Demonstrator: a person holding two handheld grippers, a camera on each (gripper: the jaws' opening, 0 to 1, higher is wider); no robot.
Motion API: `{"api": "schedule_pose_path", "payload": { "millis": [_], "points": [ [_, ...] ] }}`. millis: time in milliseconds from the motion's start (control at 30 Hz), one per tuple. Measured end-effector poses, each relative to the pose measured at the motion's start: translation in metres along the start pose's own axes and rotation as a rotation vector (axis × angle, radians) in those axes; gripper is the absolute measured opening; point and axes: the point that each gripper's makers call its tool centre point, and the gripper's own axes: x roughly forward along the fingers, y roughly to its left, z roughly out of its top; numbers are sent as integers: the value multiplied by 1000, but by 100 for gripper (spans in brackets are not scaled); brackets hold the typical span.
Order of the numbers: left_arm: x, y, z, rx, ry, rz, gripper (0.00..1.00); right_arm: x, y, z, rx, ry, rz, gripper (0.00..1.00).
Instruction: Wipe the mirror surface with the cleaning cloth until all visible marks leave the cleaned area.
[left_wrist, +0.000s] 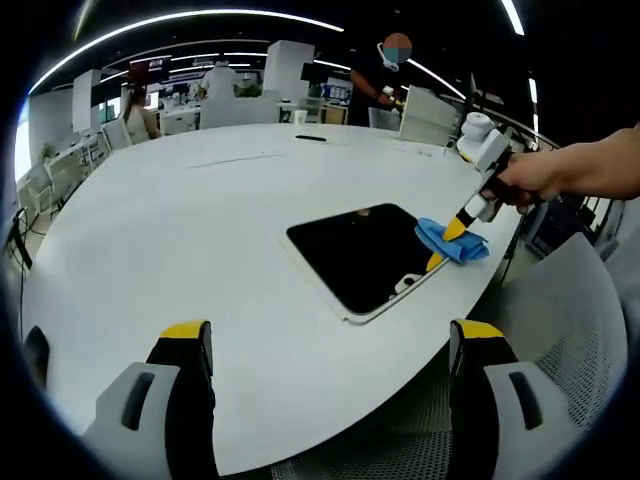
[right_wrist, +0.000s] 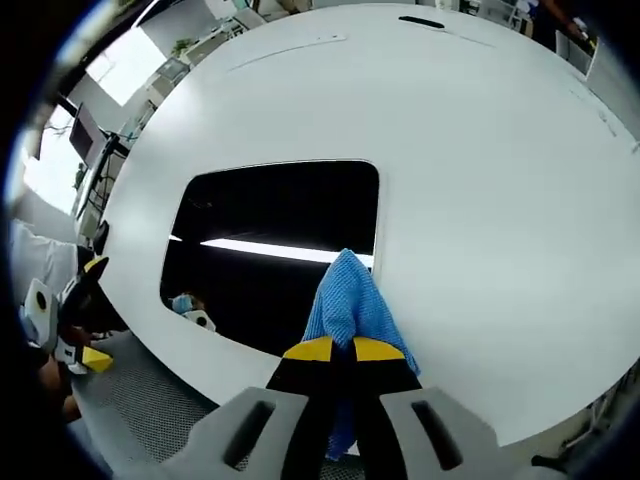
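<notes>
Right gripper wiping the mirror edge with the blue cloth, left one just hanging back

The right gripper (right_wrist: 335, 350) has its jaws clamped tight on the blue cleaning cloth (right_wrist: 347, 295), which drapes forward onto the near edge of the mirror (right_wrist: 270, 215); that mirror lies flat on the white table (right_wrist: 480, 150), close to the table's rim. In the left gripper view you can see the right gripper (left_wrist: 450, 240) pressing the cloth (left_wrist: 452, 240) at the mirror's (left_wrist: 360, 255) corner. The left gripper (left_wrist: 330, 345) has its jaws spread wide, holding nothing, well back from the mirror. I'd say keep the cloth flat, drag in overlapping passes across the glass, and go easy near the rim so the mirror doesn't slide off.
</notes>
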Motion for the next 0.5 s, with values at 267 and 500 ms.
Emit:
{"api": "schedule_pose_path", "payload": {
  "millis": [267, 500],
  "points": [
    [-1, -1, 0, -2, -1, -1, 98, 2, 5, 2, -10, -8, -23, 0],
    [0, 0, -1, -6, -1, -1, 98, 3, 13, 3, 4, -22, -36, 0]
  ]
}}
